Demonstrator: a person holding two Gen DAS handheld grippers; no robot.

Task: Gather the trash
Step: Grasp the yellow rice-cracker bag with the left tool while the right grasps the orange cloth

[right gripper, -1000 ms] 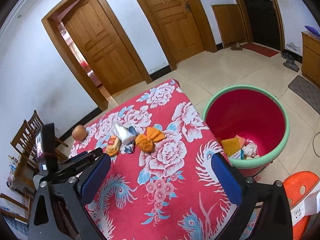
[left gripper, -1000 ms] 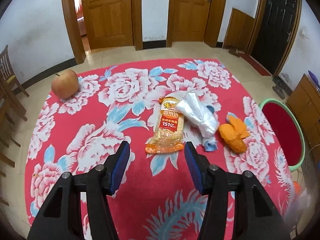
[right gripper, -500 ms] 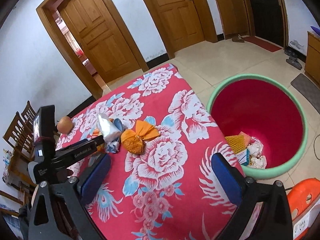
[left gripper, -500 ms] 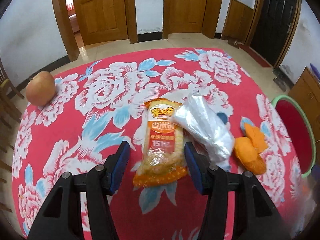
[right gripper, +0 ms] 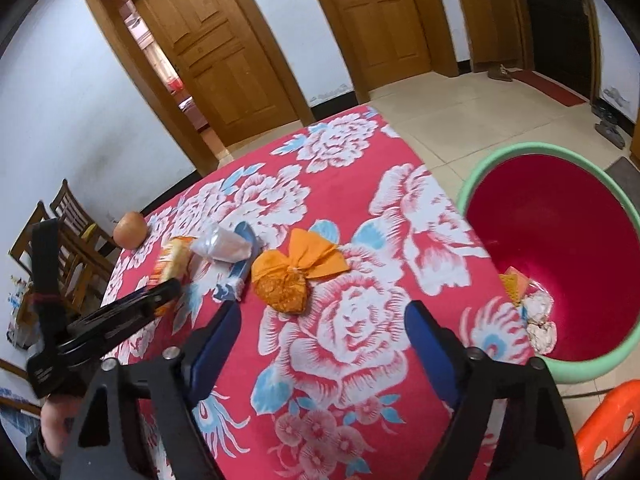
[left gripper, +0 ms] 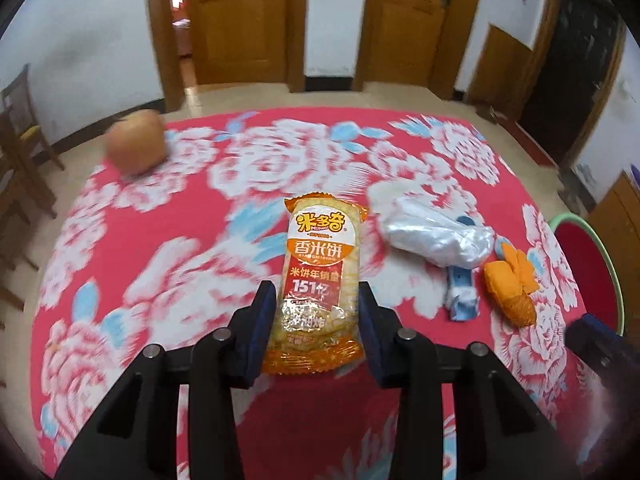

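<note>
A red bin beside our flowered surface already holds some scraps. Left on top: a clear bag, an orange bundle and a rice cracker packet, which our left tongs straddle narrowly; our right tongs gape wide, empty

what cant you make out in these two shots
- Rice cracker packet: its sides sit behind the left gripper pads, so contact is unclear in the left wrist view.
- Apple: motion-blurred in the left wrist view.
- Bin: the table edge hides part of the trash inside in the right wrist view.
</note>
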